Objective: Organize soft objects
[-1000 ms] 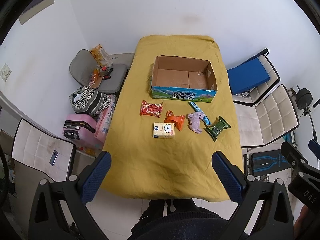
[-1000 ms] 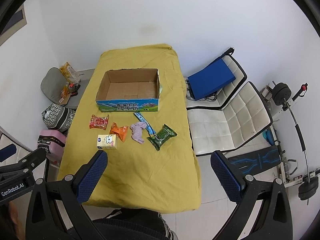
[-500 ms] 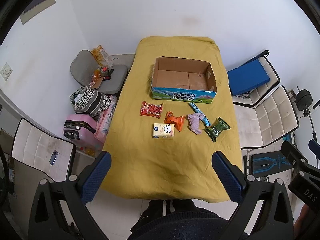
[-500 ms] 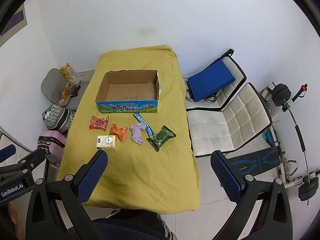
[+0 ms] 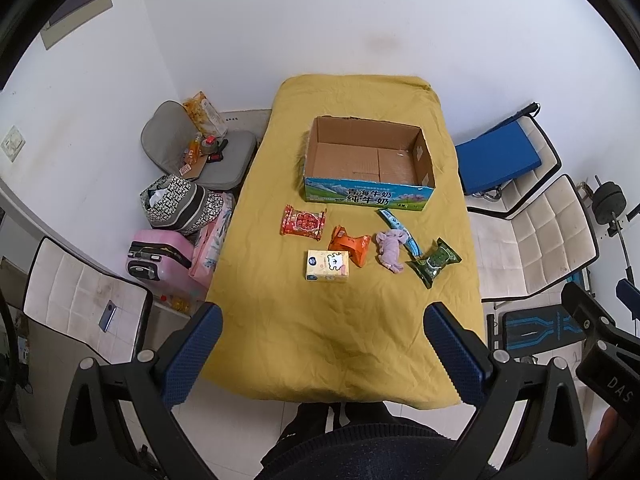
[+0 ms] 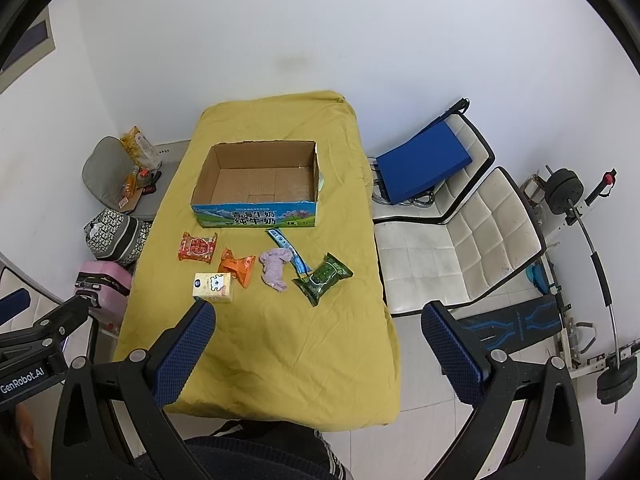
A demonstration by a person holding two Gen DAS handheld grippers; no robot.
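An open cardboard box (image 5: 366, 160) (image 6: 260, 184) stands empty at the far middle of the yellow-covered table (image 5: 344, 320) (image 6: 280, 340). In front of it lie a red packet (image 5: 303, 221) (image 6: 197, 247), an orange packet (image 5: 350, 244) (image 6: 237, 266), a yellow tissue pack (image 5: 327, 266) (image 6: 213, 287), a purple soft toy (image 5: 390, 247) (image 6: 275, 264), a blue stick pack (image 5: 398, 226) (image 6: 289, 251) and a green packet (image 5: 434, 261) (image 6: 323, 277). My left gripper (image 5: 322, 354) and right gripper (image 6: 318, 350) hang open and empty, high above the table's near edge.
Left of the table are a grey cushion (image 5: 188, 148), a patterned bag (image 5: 178, 206) and a pink suitcase (image 5: 154, 256). White chairs (image 6: 460, 248) with a blue cushion (image 6: 420, 166) stand to the right, beside a barbell (image 6: 580, 216). A person's dark clothing (image 5: 360, 452) fills the bottom edge.
Both views have drifted slightly, so the table and its objects sit a little lower in frame. No object on the table has moved.
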